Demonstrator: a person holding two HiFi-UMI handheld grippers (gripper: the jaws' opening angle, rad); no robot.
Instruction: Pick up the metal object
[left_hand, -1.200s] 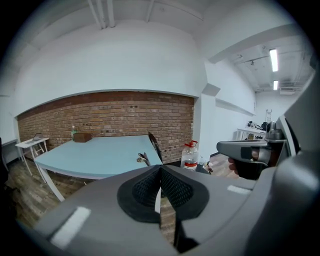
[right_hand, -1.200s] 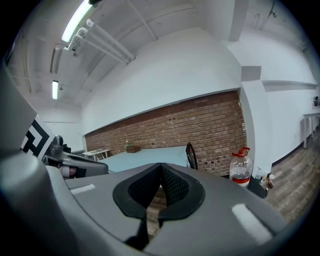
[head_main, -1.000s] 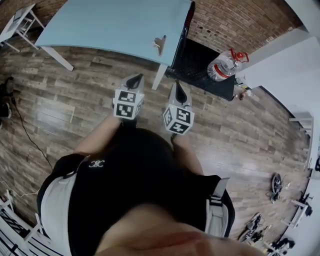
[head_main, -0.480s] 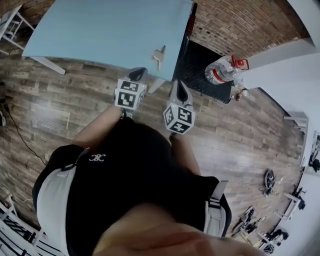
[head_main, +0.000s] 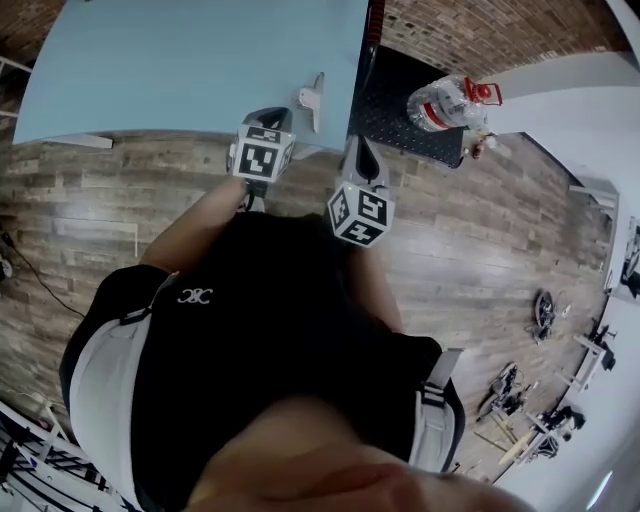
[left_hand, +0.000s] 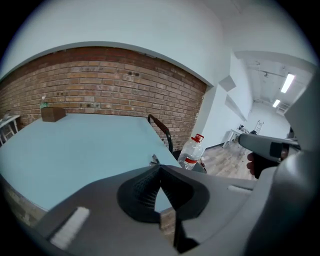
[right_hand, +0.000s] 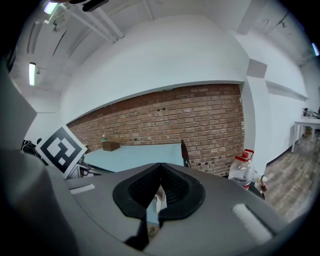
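A light-blue worktop (head_main: 180, 70) fills the far left of the head view, standing on a wooden floor (head_main: 90, 215) before a brick wall (left_hand: 100, 75). A small brown box (left_hand: 52, 114) sits at its far left corner. The left gripper (head_main: 267, 116) hangs over the near edge of the worktop, toward its right end, with its marker cube (head_main: 262, 158) facing up. In the left gripper view its jaws are pressed together at the tips with nothing between them. Just to the right of it and a little farther in, the metal object (head_main: 313, 98) lies on the worktop close to the near right corner. It is a small pale piece with a bent, clip-like outline, and it is apart from both grippers. From the left gripper view it shows just beyond the jaw tips, at the edge of the worktop. The right gripper (head_main: 362, 152) is nearer the person and off the right side of the worktop, over the floor. Its jaws also meet at the tips and hold nothing. Farther right, a clear water bottle (head_main: 448, 103) with a red cap lies on a black mat (head_main: 400, 120) by the wall, well apart from the metal object.
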